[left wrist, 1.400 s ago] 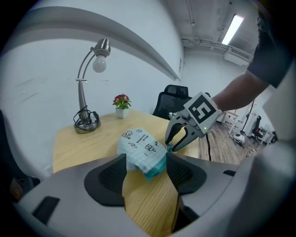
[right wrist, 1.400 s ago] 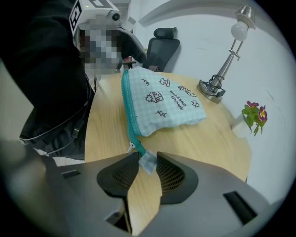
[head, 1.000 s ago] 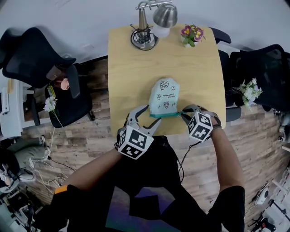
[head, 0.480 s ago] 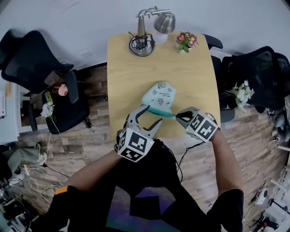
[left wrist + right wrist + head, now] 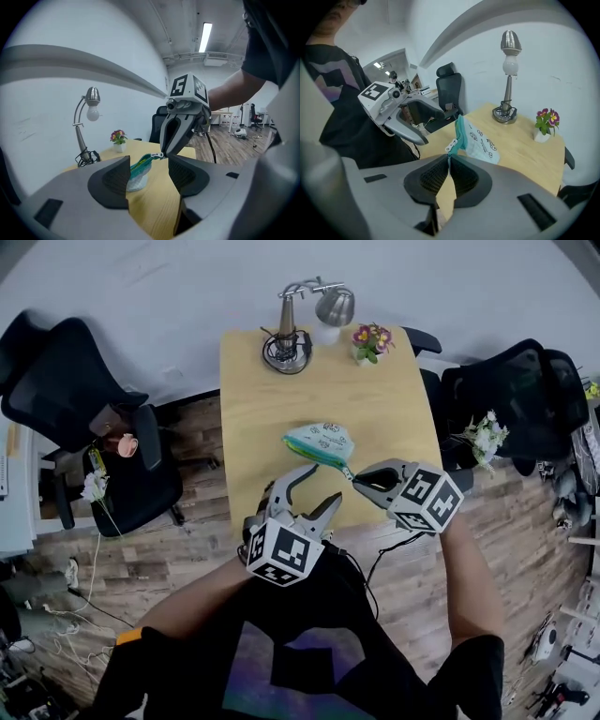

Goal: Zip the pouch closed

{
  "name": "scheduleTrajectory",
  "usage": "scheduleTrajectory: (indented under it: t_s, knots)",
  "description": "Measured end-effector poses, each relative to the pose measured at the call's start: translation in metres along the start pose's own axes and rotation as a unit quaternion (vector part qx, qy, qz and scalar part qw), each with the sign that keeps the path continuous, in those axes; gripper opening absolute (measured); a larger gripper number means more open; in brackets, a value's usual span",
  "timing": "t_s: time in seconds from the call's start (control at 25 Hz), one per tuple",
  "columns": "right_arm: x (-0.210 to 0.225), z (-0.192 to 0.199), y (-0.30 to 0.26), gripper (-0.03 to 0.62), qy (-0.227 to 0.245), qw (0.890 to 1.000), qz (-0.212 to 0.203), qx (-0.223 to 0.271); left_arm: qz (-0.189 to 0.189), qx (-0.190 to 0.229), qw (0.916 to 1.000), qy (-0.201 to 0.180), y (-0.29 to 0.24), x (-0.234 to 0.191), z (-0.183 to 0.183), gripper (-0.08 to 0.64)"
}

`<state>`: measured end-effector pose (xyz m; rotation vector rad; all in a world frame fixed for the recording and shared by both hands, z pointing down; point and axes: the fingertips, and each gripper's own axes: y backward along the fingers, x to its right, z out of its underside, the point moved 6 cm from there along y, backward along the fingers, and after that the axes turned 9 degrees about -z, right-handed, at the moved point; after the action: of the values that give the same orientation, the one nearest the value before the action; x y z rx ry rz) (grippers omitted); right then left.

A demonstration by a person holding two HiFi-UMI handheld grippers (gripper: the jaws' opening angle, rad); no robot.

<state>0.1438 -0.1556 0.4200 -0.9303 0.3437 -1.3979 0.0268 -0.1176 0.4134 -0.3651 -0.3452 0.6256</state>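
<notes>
Your right gripper (image 5: 356, 479), jaws just closed, pinches the soft printed pouch's (image 5: 321, 440) metal zip pull (image 5: 451, 146). Your left gripper (image 5: 319, 484) stands spread by the wooden table's (image 5: 253, 381) near edge.

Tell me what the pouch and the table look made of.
Pouch: soft fabric, likely cotton, matte pale mint with small prints; it droops and folds where lifted.
Table: light wood or wood-look laminate, smooth with a low sheen and an even pale surface; which one is unclear.

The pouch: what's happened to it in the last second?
The right gripper has just closed its jaws on the pouch at its zipper end and lifted that end. The left gripper stays open and empty. The lamp and flowerpot stayed put.
</notes>
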Motion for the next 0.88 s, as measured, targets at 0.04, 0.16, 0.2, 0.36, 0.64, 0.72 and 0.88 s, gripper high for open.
scheduleTrajectory:
  t_s: [0.04, 0.16, 0.2, 0.36, 0.64, 0.72, 0.88]
  knots:
    - [-0.002, -0.002, 0.0, 0.031, -0.001, 1.0, -0.001, 0.003, 0.002, 0.002, 1.0, -0.008, 0.0, 0.0, -0.001, 0.256]
    - [-0.007, -0.004, -0.001, 0.031, -0.001, 1.0, 0.0, 0.005, 0.007, 0.006, 0.9993, -0.035, -0.003, 0.002, -0.003, 0.253]
    - [-0.009, -0.005, -0.002, 0.031, 0.001, 1.0, 0.002, 0.004, 0.009, 0.007, 0.999, -0.043, -0.004, 0.002, -0.003, 0.247]
    - [-0.013, -0.005, -0.002, 0.031, 0.007, 1.0, 0.008, -0.004, 0.035, 0.013, 0.9973, -0.064, -0.008, 0.002, -0.003, 0.163]
    - [-0.016, -0.005, -0.001, 0.031, 0.016, 1.0, 0.012, -0.015, 0.096, 0.006, 0.9887, -0.115, -0.016, 0.016, -0.002, 0.164]
    - [-0.017, -0.005, 0.0, 0.031, 0.019, 1.0, 0.013, -0.018, 0.103, 0.003, 0.987, -0.123, -0.019, 0.019, -0.002, 0.164]
    - [-0.017, -0.005, 0.0, 0.031, 0.03, 0.999, 0.011, -0.036, 0.116, 0.001, 0.9842, -0.133, -0.023, 0.021, -0.003, 0.164]
